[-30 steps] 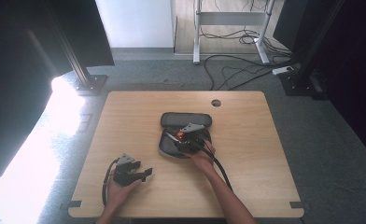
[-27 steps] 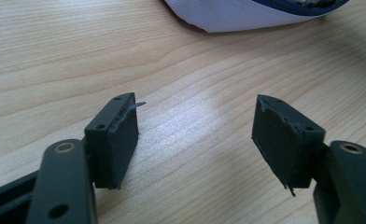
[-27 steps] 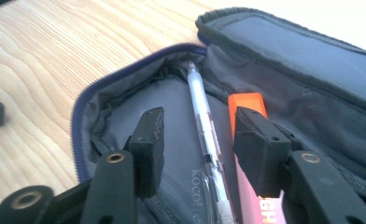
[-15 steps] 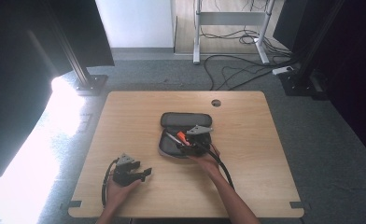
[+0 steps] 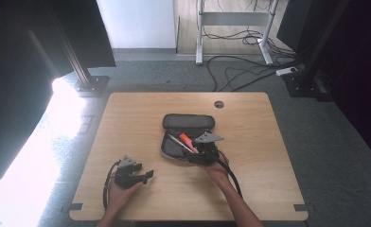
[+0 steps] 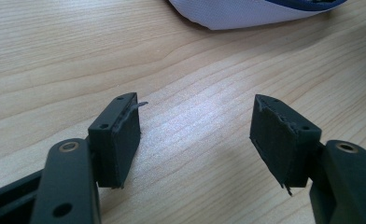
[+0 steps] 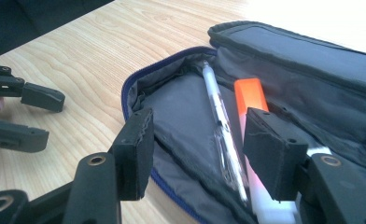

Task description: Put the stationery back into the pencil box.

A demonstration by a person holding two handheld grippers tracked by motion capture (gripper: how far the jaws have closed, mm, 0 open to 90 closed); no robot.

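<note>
An open dark grey pencil case point(image 5: 176, 147) lies at the middle of the wooden table point(image 5: 127, 118). Inside it rest a clear pen point(image 7: 221, 133) and an orange marker point(image 7: 250, 95). My right gripper point(image 7: 197, 126) hovers over the case's near half, also seen from above point(image 5: 195, 153). Its jaws have just been opening and stand open. The pen and marker lie beneath them, untouched. My left gripper point(image 6: 195, 126) is open over bare wood at the front left point(image 5: 145, 176), left of the case, with nothing between its pads.
The case's lid point(image 5: 188, 121) is folded back toward the far side. A cable hole point(image 5: 219, 104) sits in the table near the far edge. Black cables trail from both grippers toward the near edge. The floor beyond holds cables and stand legs.
My right gripper has drawn back a little from inside the case toward the near edge, its jaws wider apart. The orange marker stays in the case. The left gripper has not moved.
</note>
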